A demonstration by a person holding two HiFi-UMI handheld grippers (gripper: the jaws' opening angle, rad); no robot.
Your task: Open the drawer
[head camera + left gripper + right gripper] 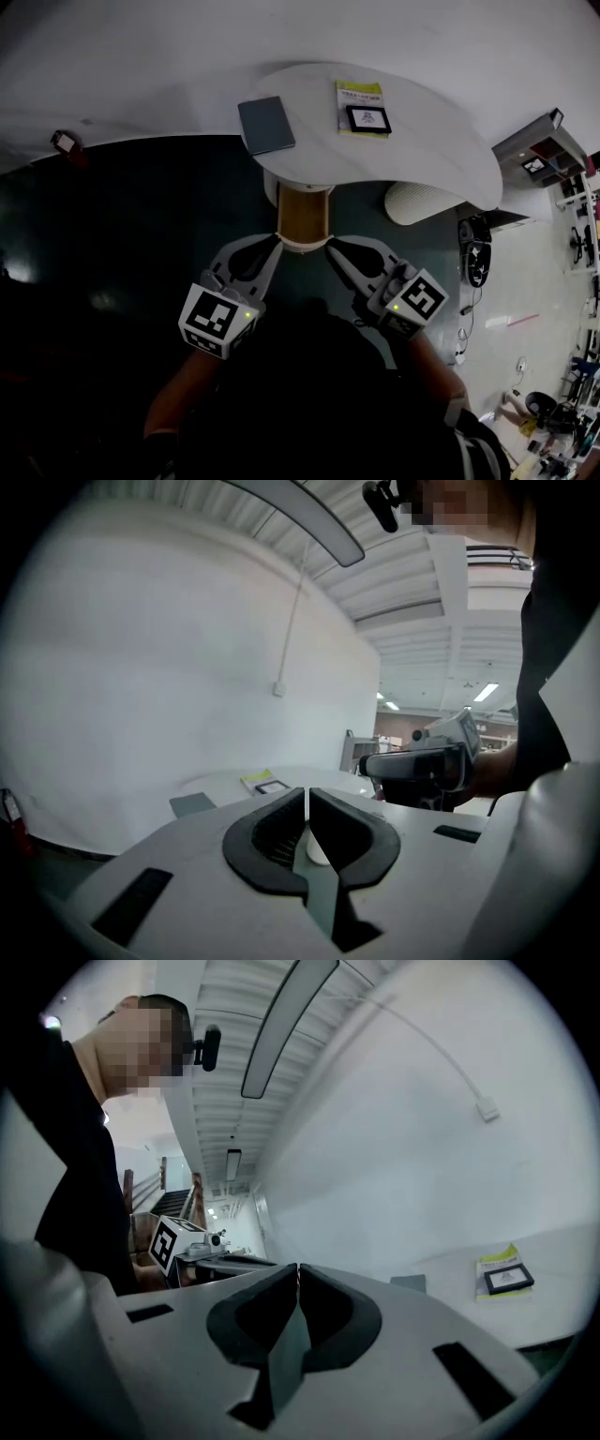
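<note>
Though seemingly empty, left gripper (308,794) closed.

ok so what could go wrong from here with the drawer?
1. Left gripper and right gripper are both shut on nothing, tips flanking the drawer front. A pull from here may just slip off.
2. The tips sit close together and could knock each other.
3. The notebook lies near the table edge, so a jolt might shift it.
</note>
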